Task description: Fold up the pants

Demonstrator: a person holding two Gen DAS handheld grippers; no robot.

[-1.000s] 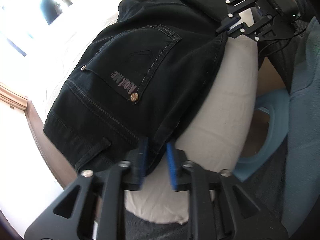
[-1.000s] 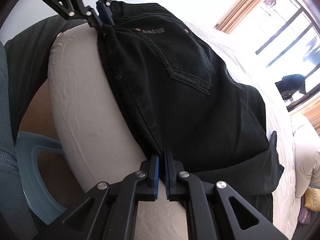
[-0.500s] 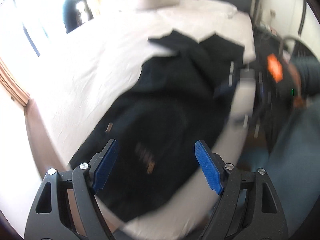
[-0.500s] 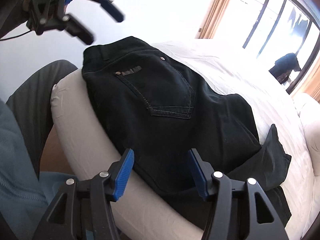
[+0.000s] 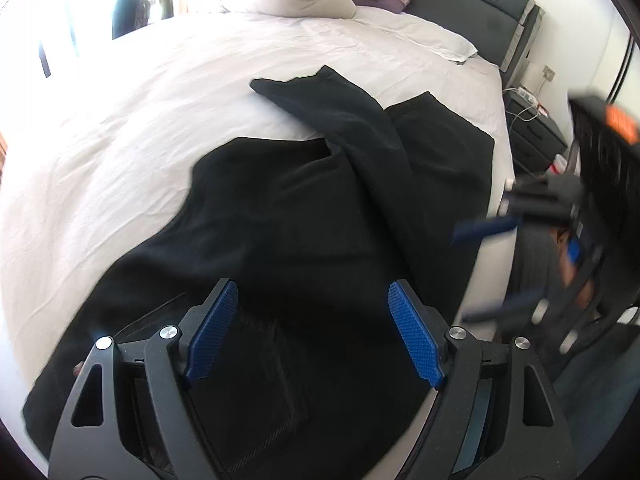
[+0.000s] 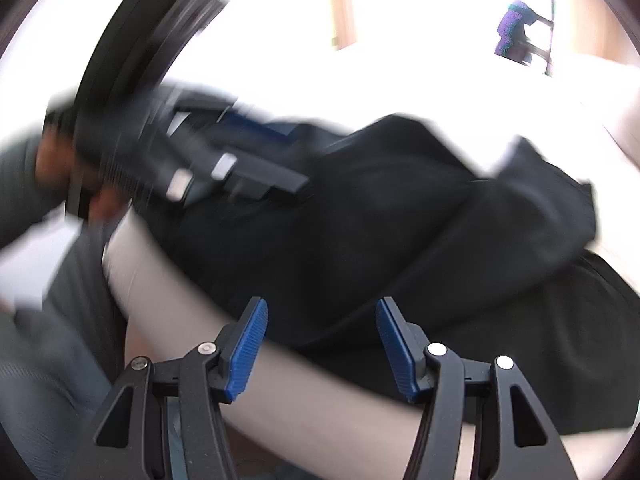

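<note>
As seen from the left wrist, the pants (image 5: 304, 216) are spread up-frame from the open, empty left gripper (image 5: 312, 332) toward upper right on the bed (image 5: 120, 128); from the right wrist, they (image 6: 400, 220) lie beyond the open, empty right gripper (image 6: 320, 344), long axis running rightward.

Left gripper (image 5: 314, 336) up close: matte black plastic frame with triangular cut-outs, two ribbed blue pads (image 5: 416, 346) on its fingers, silver round screw heads (image 5: 457, 333) just behind those pads. Right gripper (image 6: 322, 346) built the same, black angular arms, blue ribbed pads (image 6: 248, 350), bright round screw heads (image 6: 437, 349) behind them. Seen from the left gripper's camera, the other unit's black body carries an orange marking (image 5: 621, 123), blurred. The person wears a dark grey sleeve (image 6: 22, 184) behind the blurred gripper, in the right gripper's camera.
</note>
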